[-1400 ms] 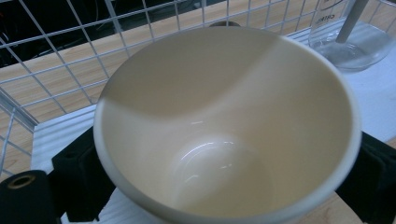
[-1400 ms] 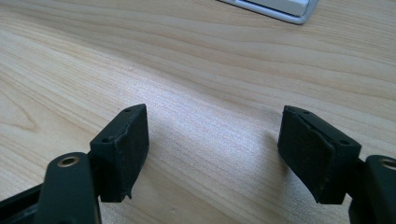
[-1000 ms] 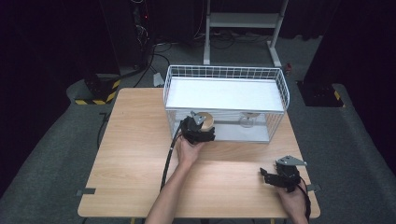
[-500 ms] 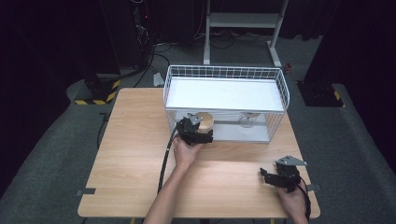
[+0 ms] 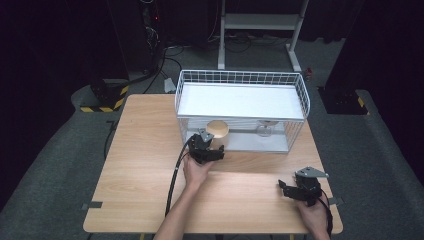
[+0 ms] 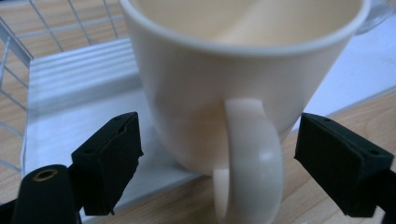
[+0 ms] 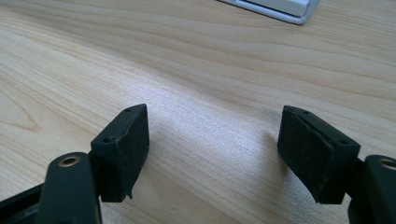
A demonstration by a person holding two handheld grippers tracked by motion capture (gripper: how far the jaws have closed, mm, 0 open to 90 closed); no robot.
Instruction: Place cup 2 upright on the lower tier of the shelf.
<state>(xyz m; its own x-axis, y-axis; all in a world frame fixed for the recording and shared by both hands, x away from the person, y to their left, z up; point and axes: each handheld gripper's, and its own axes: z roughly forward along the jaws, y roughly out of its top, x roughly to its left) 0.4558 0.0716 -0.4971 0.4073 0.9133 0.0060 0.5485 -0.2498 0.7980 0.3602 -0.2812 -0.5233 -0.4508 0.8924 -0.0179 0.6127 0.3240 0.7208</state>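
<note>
High view: the left tongs (image 5: pixel 212 150) sit at the near edge of the wire basket (image 5: pixel 305 100), right up against the cream mug (image 5: pixel 218 131) that stands at the basket's front left. The right tongs (image 5: pixel 292 190) rest on the bench (image 5: pixel 145 150), well apart from the basket. A small glass (image 5: pixel 265 130) in the basket is hard to make out through the wires.

Left gripper view: the jaws stand wide open on either side of the mug's handle (image 6: pixel 250 158), touching nothing. I judge the step to be lining up for a grasp; next the jaws need to close squarely on the handle or body. The mug's base is cut off.

Right gripper view: jaws wide open over bare wood, holding nothing.
</note>
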